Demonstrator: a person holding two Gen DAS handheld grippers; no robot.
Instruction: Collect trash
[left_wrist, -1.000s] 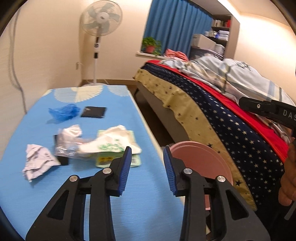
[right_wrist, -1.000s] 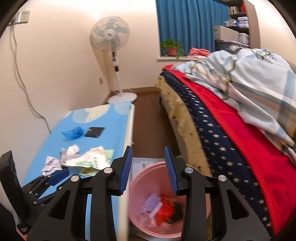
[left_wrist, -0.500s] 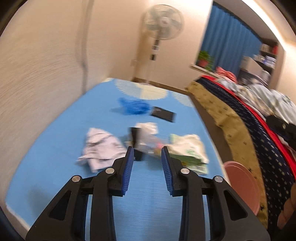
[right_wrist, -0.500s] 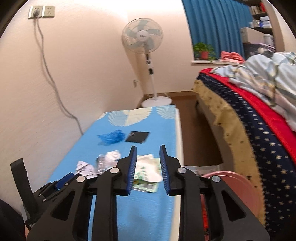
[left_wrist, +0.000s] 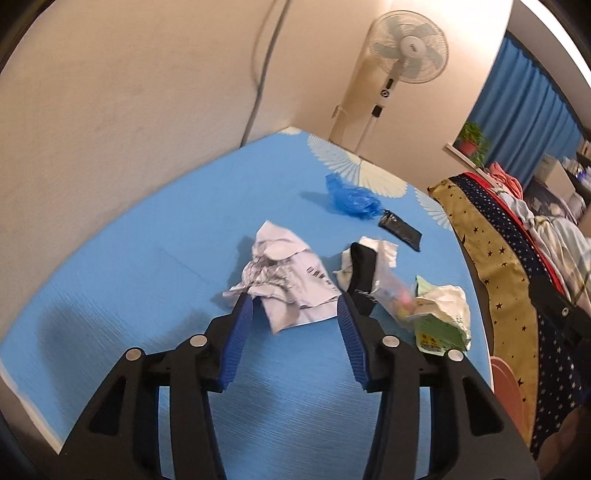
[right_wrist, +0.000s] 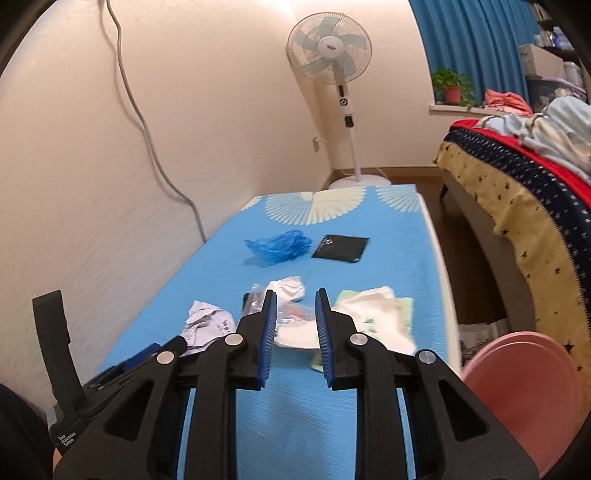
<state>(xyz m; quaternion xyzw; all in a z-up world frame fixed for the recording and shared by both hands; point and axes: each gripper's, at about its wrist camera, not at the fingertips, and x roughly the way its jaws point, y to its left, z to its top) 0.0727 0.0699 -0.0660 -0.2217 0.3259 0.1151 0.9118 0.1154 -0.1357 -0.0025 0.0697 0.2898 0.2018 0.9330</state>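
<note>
the left gripper (left_wrist: 295, 306) tilted down over the blue table (left_wrist: 147, 280), its jaws just widening, apart around the crumpled paper (left_wrist: 284, 284) without pressing it. the right gripper (right_wrist: 295, 317) hung alongside, jaws narrowly apart, empty, above the plastic wrapper (right_wrist: 295, 314).

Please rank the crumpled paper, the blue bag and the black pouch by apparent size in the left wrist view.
1. Crumpled paper, though it lies nearest the camera.
2. Blue bag.
3. Black pouch, close to the bag in size.
</note>
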